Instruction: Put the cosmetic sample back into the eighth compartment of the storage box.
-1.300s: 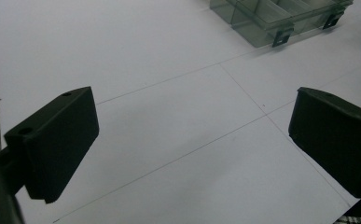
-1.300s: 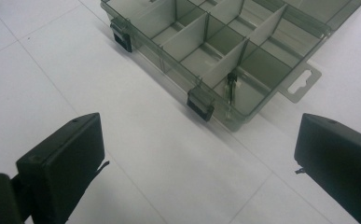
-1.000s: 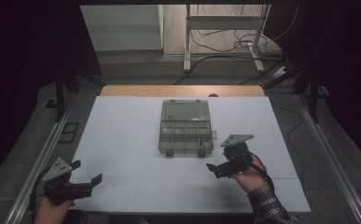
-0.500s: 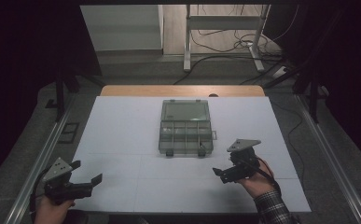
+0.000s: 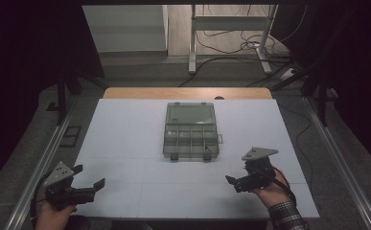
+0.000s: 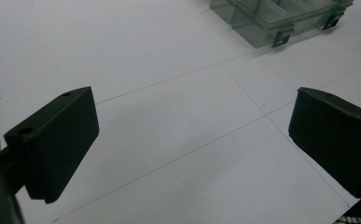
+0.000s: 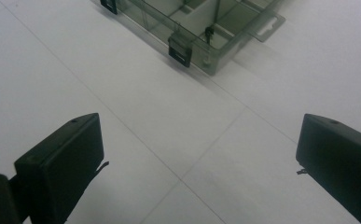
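A clear compartment box sits mid-table on the white tabletop. The left gripper and right gripper hover near the front edge, jaws spread, holding nothing, well apart.

Clear grey-tinted plastic organiser box lying flat on the white table, centred left to right, nearer the far edge. Lid closed. Divider walls visible inside, forming a row of small compartments along the near side. Two dark latches on the near wall.
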Action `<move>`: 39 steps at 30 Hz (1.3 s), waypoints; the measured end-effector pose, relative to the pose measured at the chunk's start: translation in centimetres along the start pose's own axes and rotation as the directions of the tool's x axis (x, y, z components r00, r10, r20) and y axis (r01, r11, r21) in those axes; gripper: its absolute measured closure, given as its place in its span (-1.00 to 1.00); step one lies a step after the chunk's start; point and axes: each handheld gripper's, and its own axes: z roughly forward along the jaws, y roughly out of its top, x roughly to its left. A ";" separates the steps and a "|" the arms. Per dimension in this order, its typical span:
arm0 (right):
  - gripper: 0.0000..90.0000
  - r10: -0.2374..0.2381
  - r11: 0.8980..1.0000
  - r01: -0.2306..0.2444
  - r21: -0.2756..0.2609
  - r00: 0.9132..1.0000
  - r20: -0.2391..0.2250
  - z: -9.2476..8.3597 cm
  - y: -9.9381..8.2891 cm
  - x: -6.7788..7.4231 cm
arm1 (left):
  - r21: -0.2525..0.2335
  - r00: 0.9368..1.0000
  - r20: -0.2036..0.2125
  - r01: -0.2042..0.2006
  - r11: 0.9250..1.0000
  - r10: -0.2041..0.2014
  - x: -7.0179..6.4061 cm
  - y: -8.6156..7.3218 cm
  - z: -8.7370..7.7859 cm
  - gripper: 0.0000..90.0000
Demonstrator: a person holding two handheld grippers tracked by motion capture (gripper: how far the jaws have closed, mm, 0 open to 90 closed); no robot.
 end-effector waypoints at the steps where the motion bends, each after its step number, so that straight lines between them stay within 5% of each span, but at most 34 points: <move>1: -0.98 -0.001 1.000 0.001 0.001 1.000 0.003 -0.1 -0.2 -0.1 | 0.000 1.000 0.000 0.000 1.000 0.000 0.0 0.0 0.0 -0.95; 29: -0.97 0.062 0.998 -0.062 -0.002 0.995 0.080 -3.3 -3.5 -1.6 | -0.001 1.000 0.000 0.004 1.000 -0.004 0.0 0.0 0.0 -0.95; 39: -0.89 0.119 0.993 -0.118 -0.014 0.989 0.086 -4.7 -5.2 -1.9 | 0.000 1.000 0.000 0.006 1.000 -0.006 0.0 0.0 0.0 -0.95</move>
